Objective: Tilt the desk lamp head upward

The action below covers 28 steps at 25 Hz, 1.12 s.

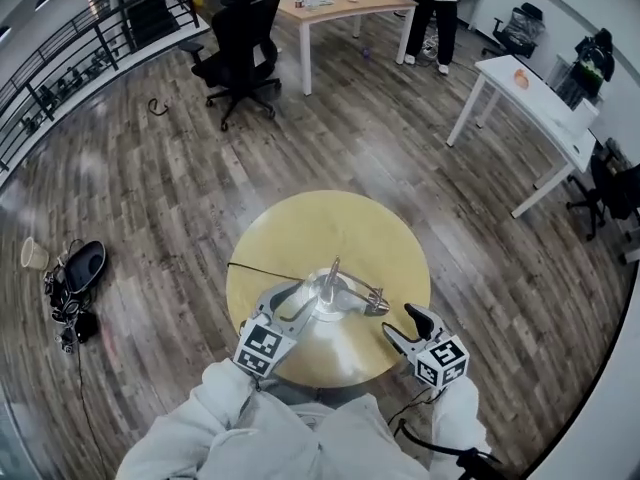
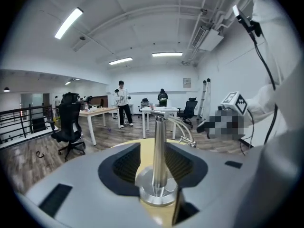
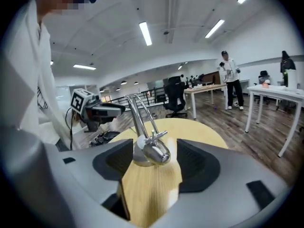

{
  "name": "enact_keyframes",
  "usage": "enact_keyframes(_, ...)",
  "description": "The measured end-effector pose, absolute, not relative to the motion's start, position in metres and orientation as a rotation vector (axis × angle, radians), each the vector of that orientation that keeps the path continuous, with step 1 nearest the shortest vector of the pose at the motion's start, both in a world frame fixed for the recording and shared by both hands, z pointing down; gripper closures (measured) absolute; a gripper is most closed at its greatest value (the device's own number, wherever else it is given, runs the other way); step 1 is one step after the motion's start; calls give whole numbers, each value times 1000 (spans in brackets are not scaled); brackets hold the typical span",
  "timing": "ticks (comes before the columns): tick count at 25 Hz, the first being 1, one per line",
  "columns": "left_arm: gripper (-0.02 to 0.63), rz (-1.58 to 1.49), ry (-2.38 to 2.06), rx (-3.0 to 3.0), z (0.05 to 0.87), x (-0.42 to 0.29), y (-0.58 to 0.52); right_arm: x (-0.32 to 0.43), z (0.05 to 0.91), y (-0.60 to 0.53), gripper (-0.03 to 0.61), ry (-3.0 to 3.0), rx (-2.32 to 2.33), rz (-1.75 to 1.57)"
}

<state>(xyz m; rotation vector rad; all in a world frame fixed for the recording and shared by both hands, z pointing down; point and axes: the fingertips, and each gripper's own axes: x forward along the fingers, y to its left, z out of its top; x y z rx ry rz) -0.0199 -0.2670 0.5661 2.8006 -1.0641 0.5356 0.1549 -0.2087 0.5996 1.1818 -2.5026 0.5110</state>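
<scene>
A chrome desk lamp (image 1: pixel 332 290) stands near the front of the round wooden table (image 1: pixel 300 233). It has a disc base, an upright post and twin curved arms ending in a small dome head (image 1: pixel 376 306). My left gripper (image 1: pixel 297 305) reaches in from the left. In the left gripper view its jaws (image 2: pixel 154 148) flank the post, and the pads sit against the sides of the base (image 2: pixel 158 194). My right gripper (image 1: pixel 405 326) stands open just right of the head. In the right gripper view (image 3: pixel 156 146) the head (image 3: pixel 156 152) hangs between and ahead of the jaws, apart from both, facing down.
A thin black cable (image 1: pixel 260 268) runs left from the lamp across the table. Farther off stand a black office chair (image 1: pixel 240 38), a wooden desk (image 1: pixel 340 3), a white desk (image 1: pixel 530 98) and a person (image 1: pixel 435 18). A bag (image 1: pixel 80 268) lies on the floor at left.
</scene>
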Motion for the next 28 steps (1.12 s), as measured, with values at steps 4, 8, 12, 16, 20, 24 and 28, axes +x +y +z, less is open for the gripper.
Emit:
enact_keyframes(4, 440, 564, -992, 2828, 576, 5, -287, 152, 627, -234, 307, -2514, 997, 490)
enact_keyframes(8, 430, 541, -949, 2825, 583, 28, -295, 144, 641, -244, 308, -2562, 825, 512)
enact_keyframes(12, 431, 516, -956, 2829, 583, 41, -306, 130, 654, -240, 308, -2549, 643, 447)
enact_keyframes(16, 431, 513, -964, 2824, 586, 45, -309, 116, 663, -248, 310, -2582, 605, 464)
enact_keyframes(20, 458, 494, -956, 2824, 584, 50, -307, 115, 662, -250, 310, -2616, 571, 486)
enact_keyframes(24, 474, 466, -979, 2812, 586, 50, -308, 115, 663, -251, 311, -2618, 572, 486)
enact_keyframes(28, 474, 478, -996, 2810, 587, 51, -310, 118, 660, -251, 311, -2596, 595, 484)
